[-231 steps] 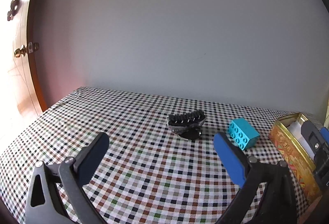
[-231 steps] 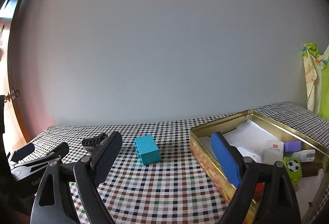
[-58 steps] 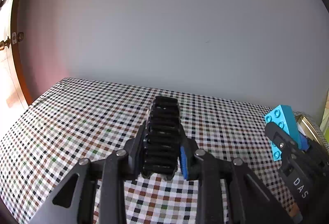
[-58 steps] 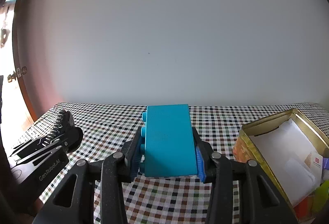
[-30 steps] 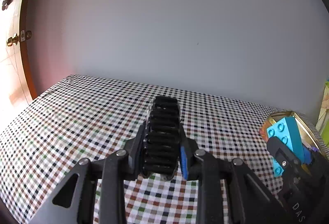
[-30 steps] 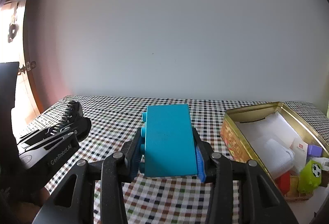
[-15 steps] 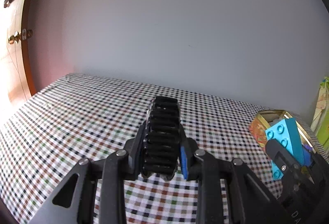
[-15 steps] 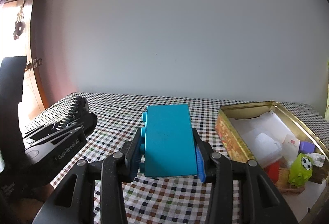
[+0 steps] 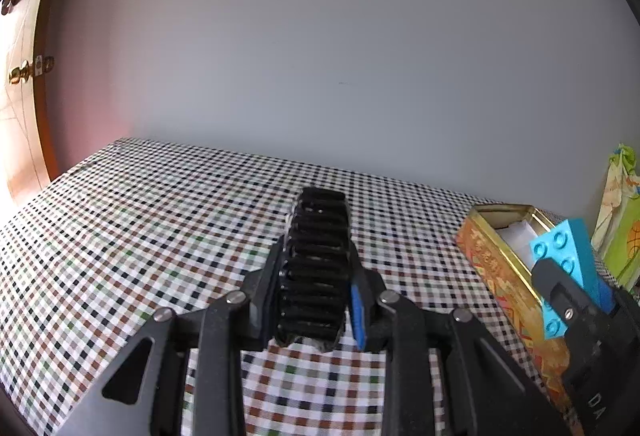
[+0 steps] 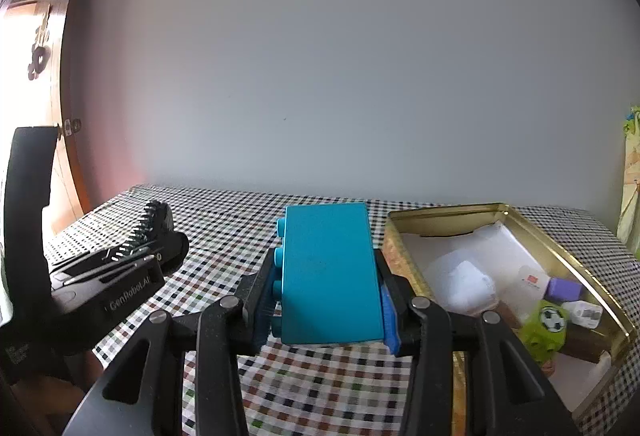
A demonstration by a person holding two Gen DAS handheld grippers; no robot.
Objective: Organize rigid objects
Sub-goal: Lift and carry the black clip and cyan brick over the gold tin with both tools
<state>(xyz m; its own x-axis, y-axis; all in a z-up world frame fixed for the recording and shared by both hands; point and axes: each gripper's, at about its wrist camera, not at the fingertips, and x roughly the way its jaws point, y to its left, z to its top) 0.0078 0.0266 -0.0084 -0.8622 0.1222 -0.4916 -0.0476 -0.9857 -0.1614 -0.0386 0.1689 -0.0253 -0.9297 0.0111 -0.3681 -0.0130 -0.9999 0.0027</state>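
The left gripper (image 9: pixel 316 272) is clenching a black toothed hair clip (image 9: pixel 314 268) above the checked bench (image 9: pixel 140 220), and the right gripper (image 10: pixel 326 276) is clenching a turquoise building brick (image 10: pixel 328 272), both lifted, probably for carrying to the open gold tin (image 10: pixel 568 248), which is holding white packets, a purple block and a green football toy.

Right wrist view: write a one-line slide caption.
Right gripper clamps a teal building brick above the checkered tablecloth, beside an open gold tin of small items.
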